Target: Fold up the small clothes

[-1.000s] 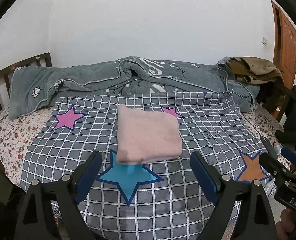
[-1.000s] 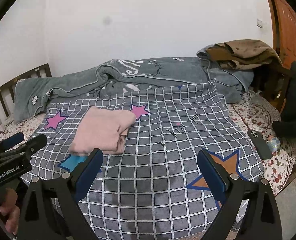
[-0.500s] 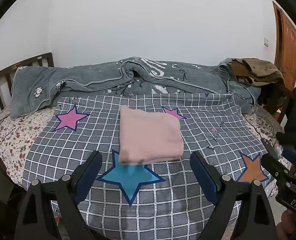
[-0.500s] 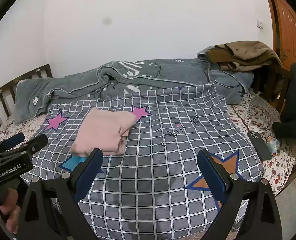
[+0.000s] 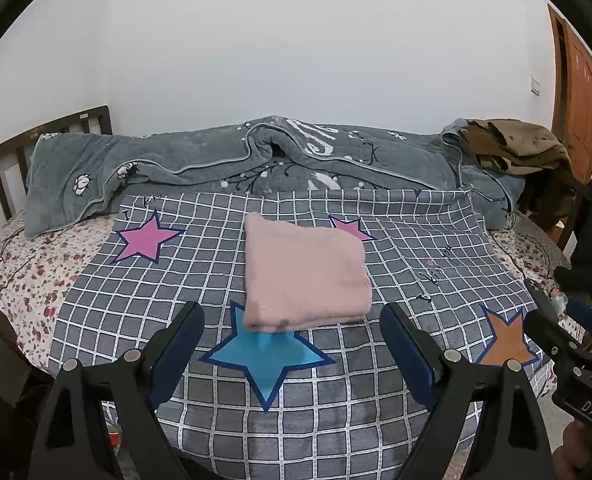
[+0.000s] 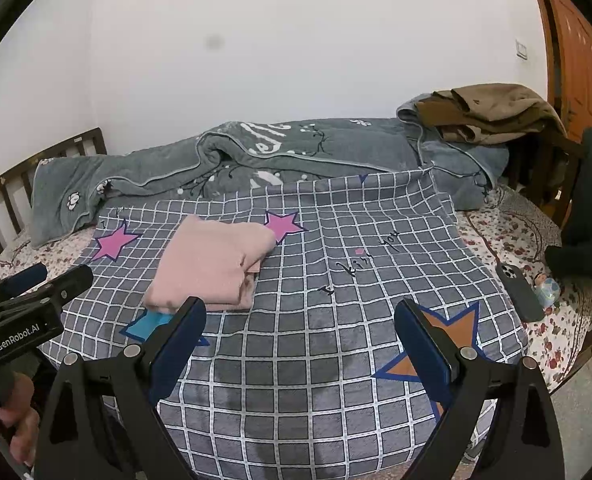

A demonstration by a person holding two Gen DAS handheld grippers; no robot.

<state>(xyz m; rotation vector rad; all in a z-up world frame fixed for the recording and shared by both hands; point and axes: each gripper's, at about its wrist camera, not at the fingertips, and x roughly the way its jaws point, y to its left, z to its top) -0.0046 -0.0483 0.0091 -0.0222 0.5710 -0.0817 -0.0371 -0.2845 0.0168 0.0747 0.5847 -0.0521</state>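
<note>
At the left edge of the bed (image 5: 24,280), the dark slatted headboard (image 5: 0,168) stands against the wall, and a grey quilt (image 5: 200,160) lies bunched along the far edge. A grey checked blanket (image 5: 144,292) with coloured stars covers the middle of the bed down to its near edge.

The left hand-held gripper (image 5: 292,344) hangs above the near edge with its jaws spread wide and nothing between them. Beyond it, the folded pink garment (image 5: 303,276) lies flat in the middle of the checked blanket, clear of both grippers. Its long axis runs from the near edge toward the far edge; the thick folded end points to the near edge and overlaps the top of a blue star (image 5: 268,356), while a far corner touches a small pink star (image 5: 349,229). In the right wrist view, the loose layered edges of the garment (image 6: 212,264) face the right side of the bed.

The right hand-held gripper (image 6: 299,336) is likewise spread and empty, over the near right part of the blanket by an orange star (image 6: 447,340). Toward the right edge a dark phone (image 6: 519,292) lies on the floral sheet (image 6: 491,236), and brown clothes (image 6: 491,112) sit heaped at the far right corner.

Against the frames a second ago, the garment lies as it did, and both grippers keep the same spread and nearly the same place.
</note>
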